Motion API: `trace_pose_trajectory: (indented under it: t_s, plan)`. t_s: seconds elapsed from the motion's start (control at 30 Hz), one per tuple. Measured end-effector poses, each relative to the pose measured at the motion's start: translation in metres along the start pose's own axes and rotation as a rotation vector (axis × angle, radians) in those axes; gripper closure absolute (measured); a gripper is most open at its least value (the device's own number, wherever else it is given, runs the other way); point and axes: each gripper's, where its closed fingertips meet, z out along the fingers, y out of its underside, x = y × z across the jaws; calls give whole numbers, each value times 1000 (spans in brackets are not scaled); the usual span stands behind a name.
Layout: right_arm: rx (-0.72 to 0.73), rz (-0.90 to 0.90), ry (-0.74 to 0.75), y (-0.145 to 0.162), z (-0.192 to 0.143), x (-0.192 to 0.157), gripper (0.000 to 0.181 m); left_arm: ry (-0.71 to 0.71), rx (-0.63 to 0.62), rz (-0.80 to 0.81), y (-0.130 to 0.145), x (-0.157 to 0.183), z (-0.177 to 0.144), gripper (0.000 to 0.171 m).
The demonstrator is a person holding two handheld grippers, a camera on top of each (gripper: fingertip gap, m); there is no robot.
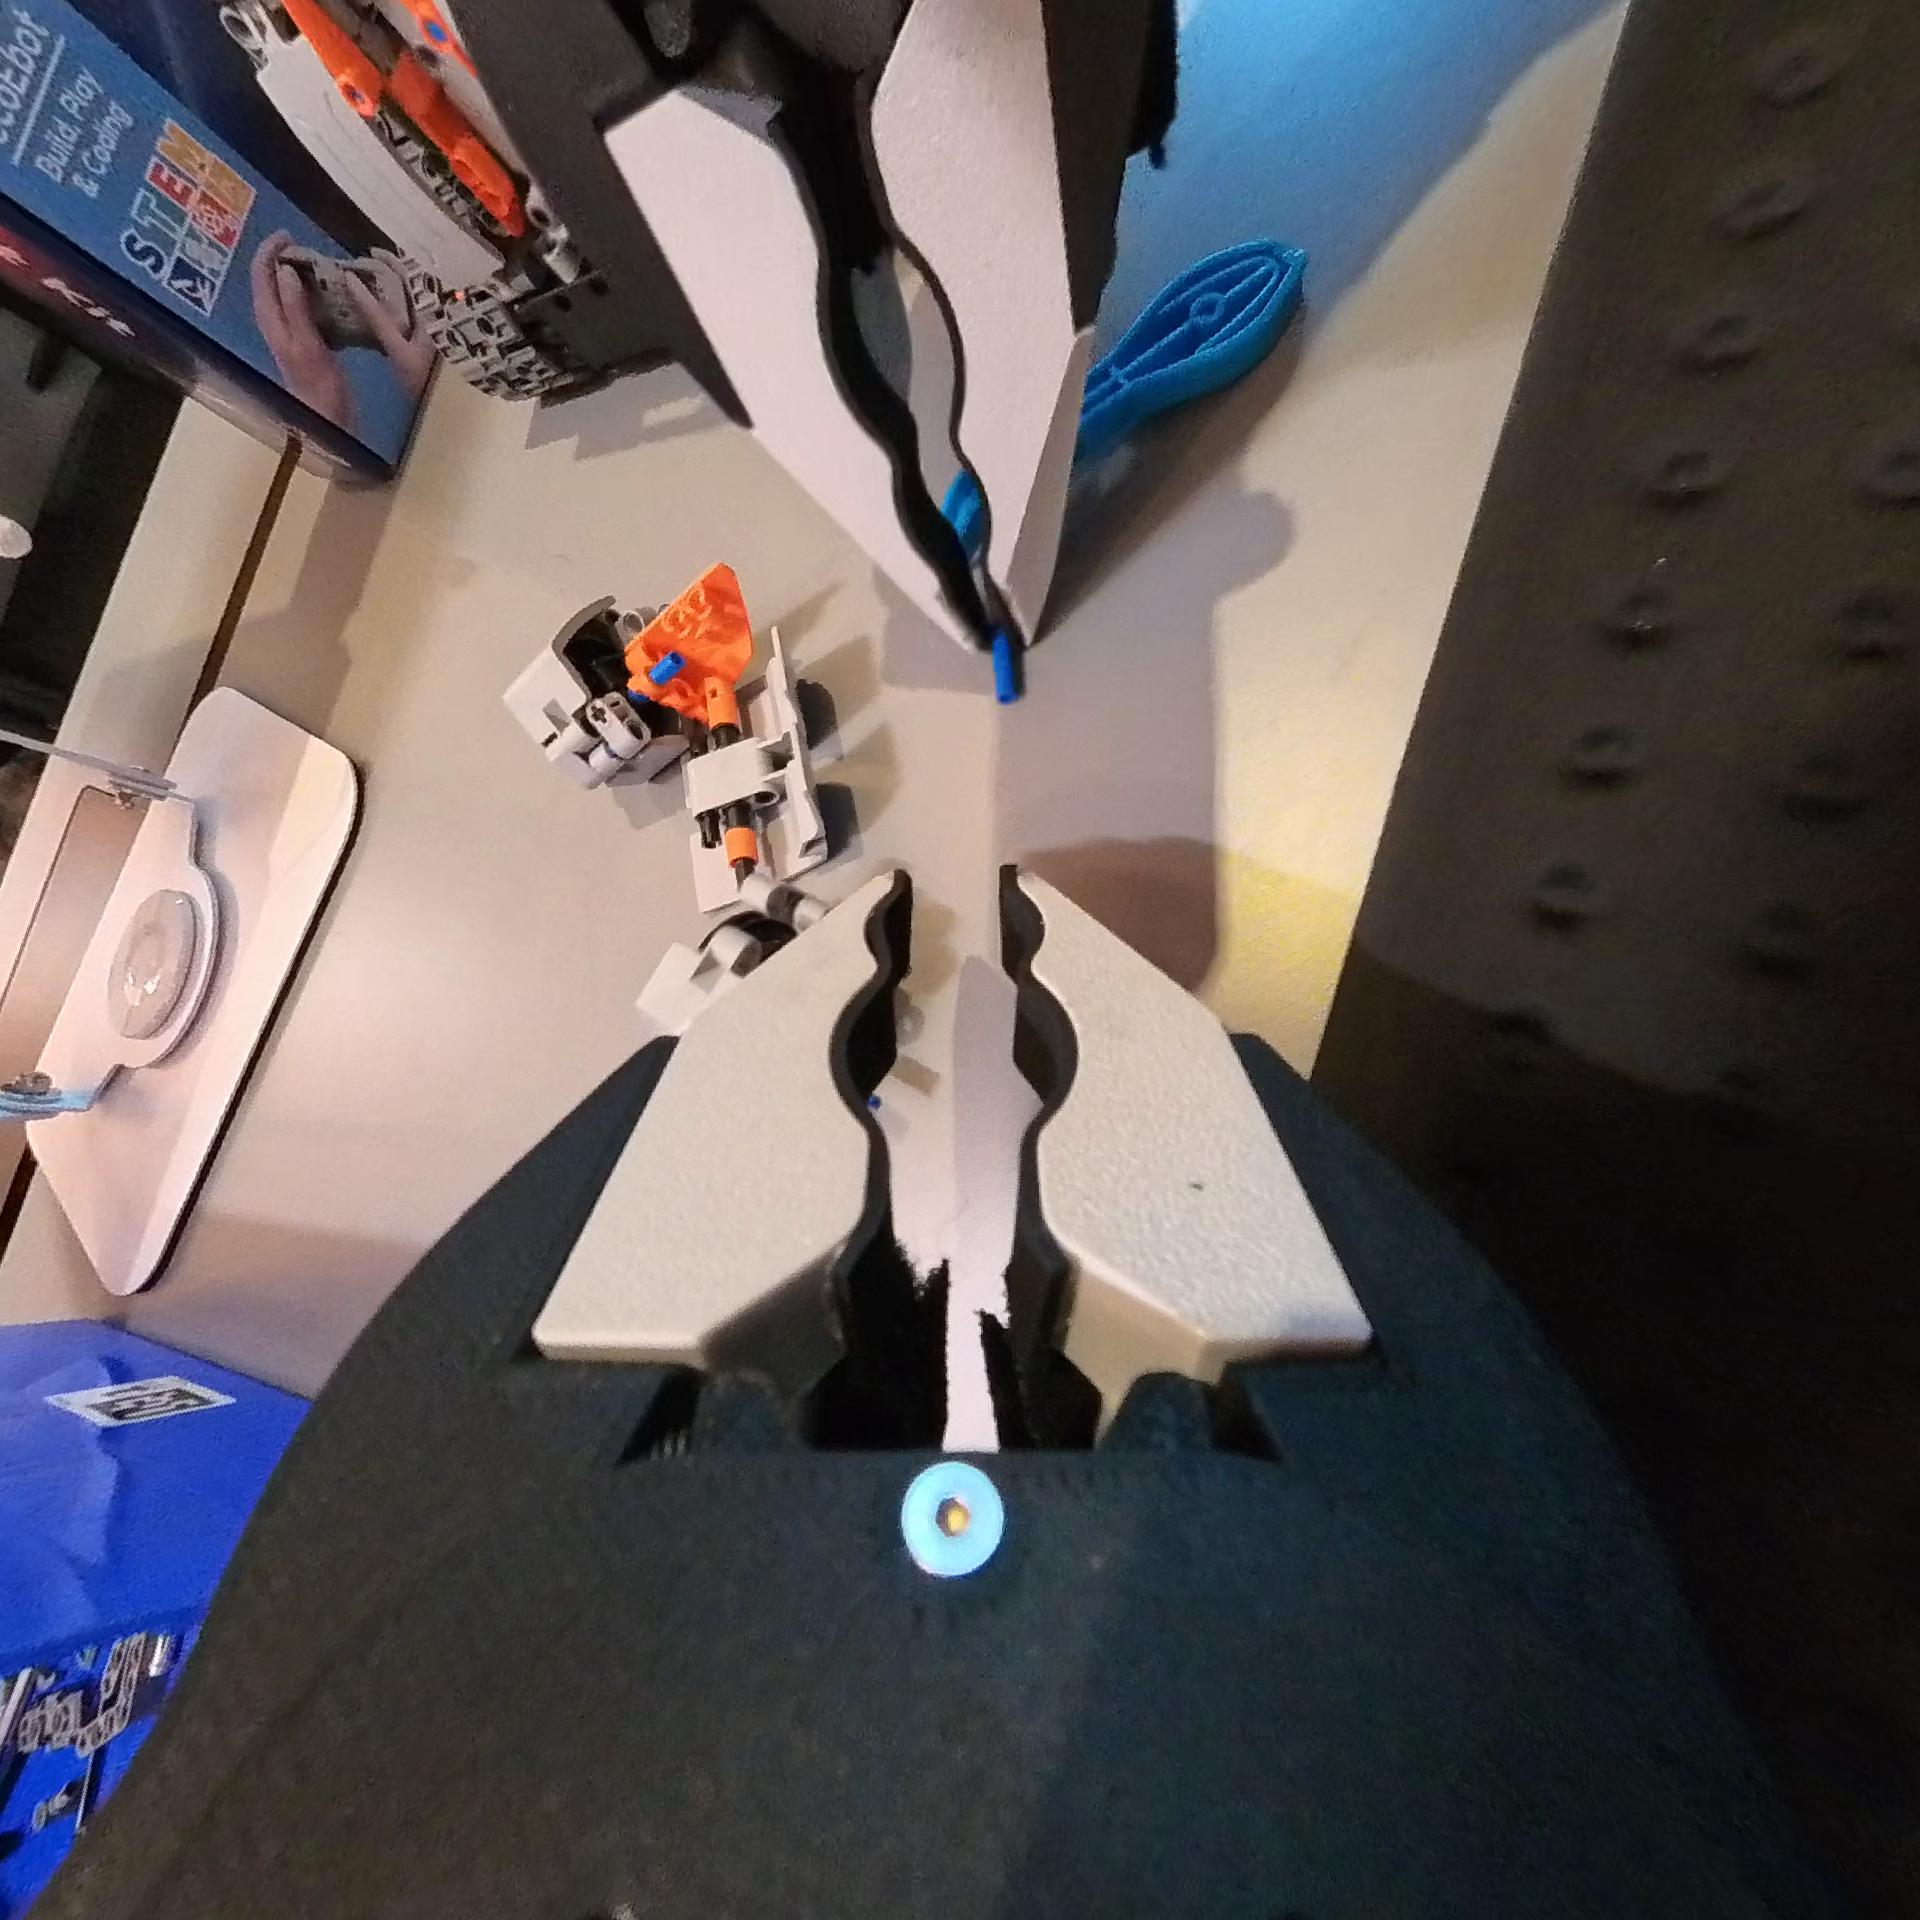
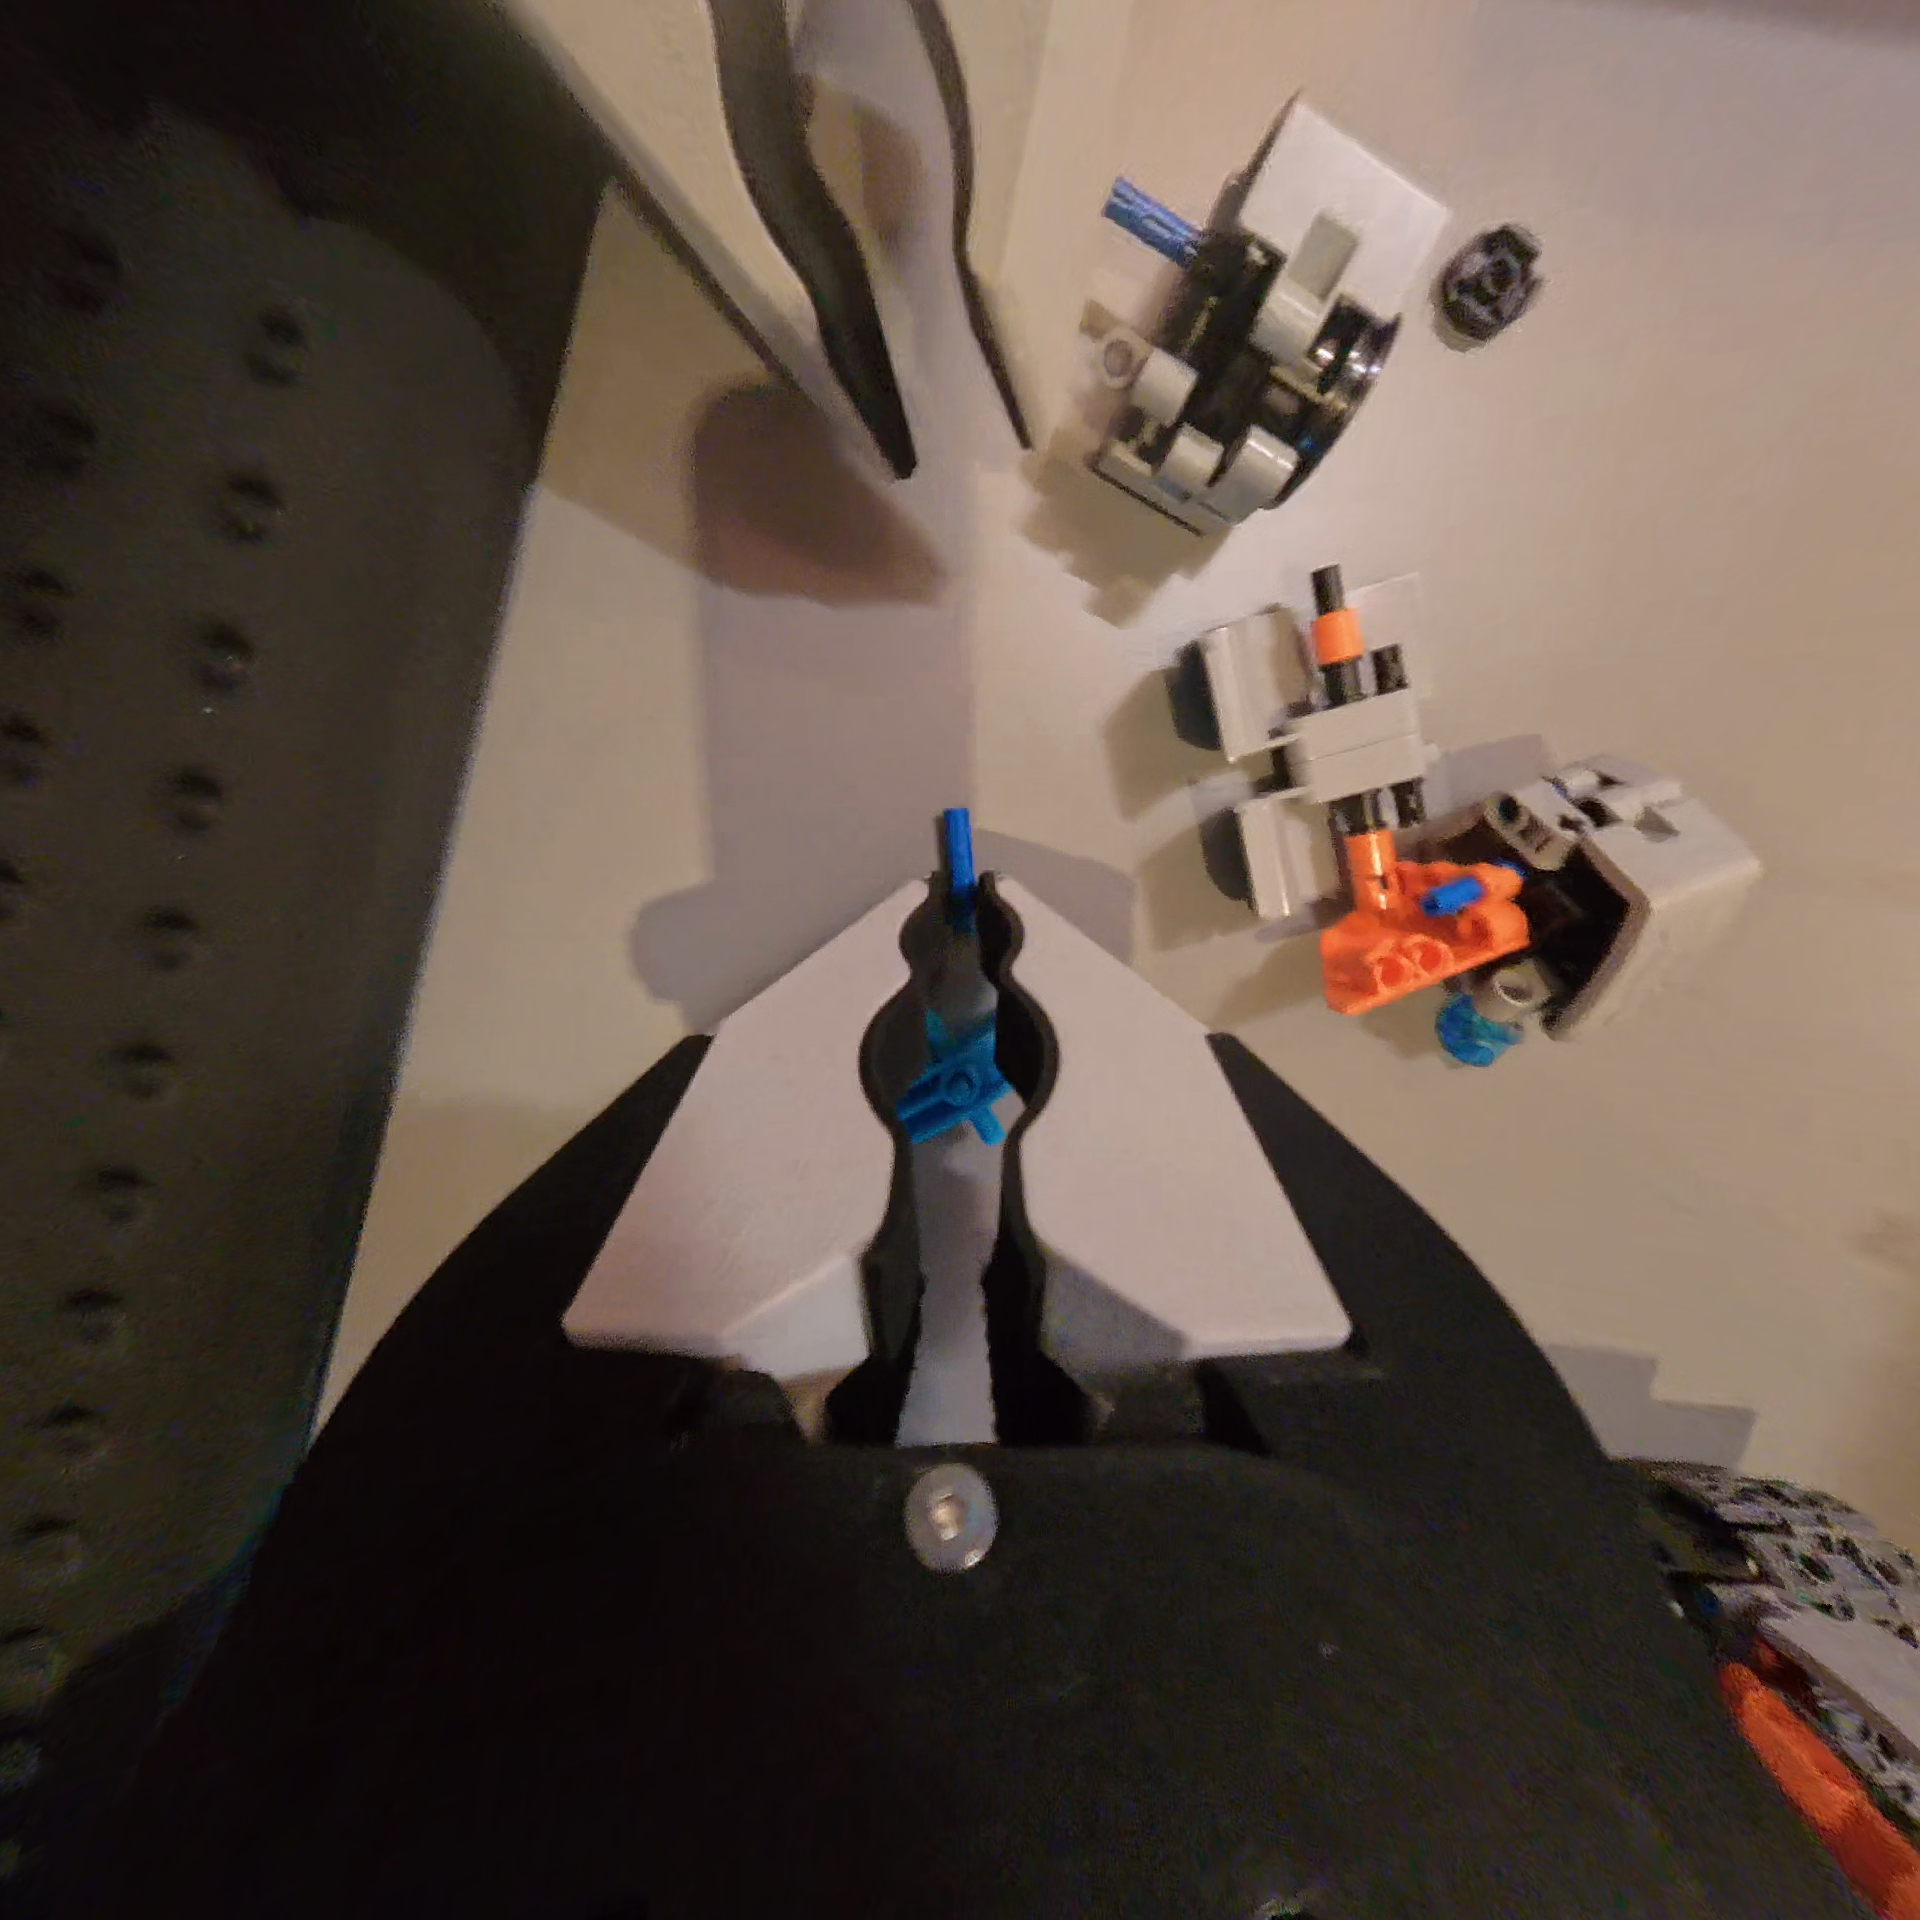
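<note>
**Blue pin pinched at the tips of the right tongs above a pale table**

A small blue plastic pin [image 2: 957, 847] is gripped between the tips of the right gripper [image 2: 958, 883], whose grey fingers are clenched on it; the pin's ribbed end sticks out past the tips, above the cream table [image 2: 790, 727]. Farther back in the wavy gap between the fingers, a blue cross-shaped connector [image 2: 951, 1101] is seen; whether it is joined to the pin cannot be told. In the left wrist view the same pin [image 1: 1004, 665] is seen at the tip of the right gripper [image 1: 1000, 623].

The left gripper [image 1: 956, 894] is held released, its jaws slightly apart with nothing between them, its tips facing the pin across a strip of bare table [image 1: 499, 935].

Beside both grippers lies a cluster of building-brick parts: an orange holed plate [image 1: 694, 649] on a grey block assembly [image 1: 727, 769], and a second grey-and-black assembly [image 2: 1236, 353] with a blue axle. A dark round wheel hub [image 2: 1488, 283] lies near it. A blue flat slotted plastic tool [image 1: 1195, 332] rests on the table behind the right gripper. A blue printed box [image 1: 197, 229] bearing lettering stands at the left edge, with a white rounded board [image 1: 177, 987] nearby.
</note>
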Motion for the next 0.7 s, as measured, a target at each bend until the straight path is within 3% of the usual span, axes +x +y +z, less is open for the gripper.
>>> trace_pose_trajectory:
  t_s: [0.4, 0.7]
  plan:
    - [173, 142, 3, -17, -2, 6, 180, -21, 6, -36, -1, -2, -1, 156]
    - [188, 116, 40, -22, 6, 6, 179, -74, -144, -146, 44, -26, -5, 146]
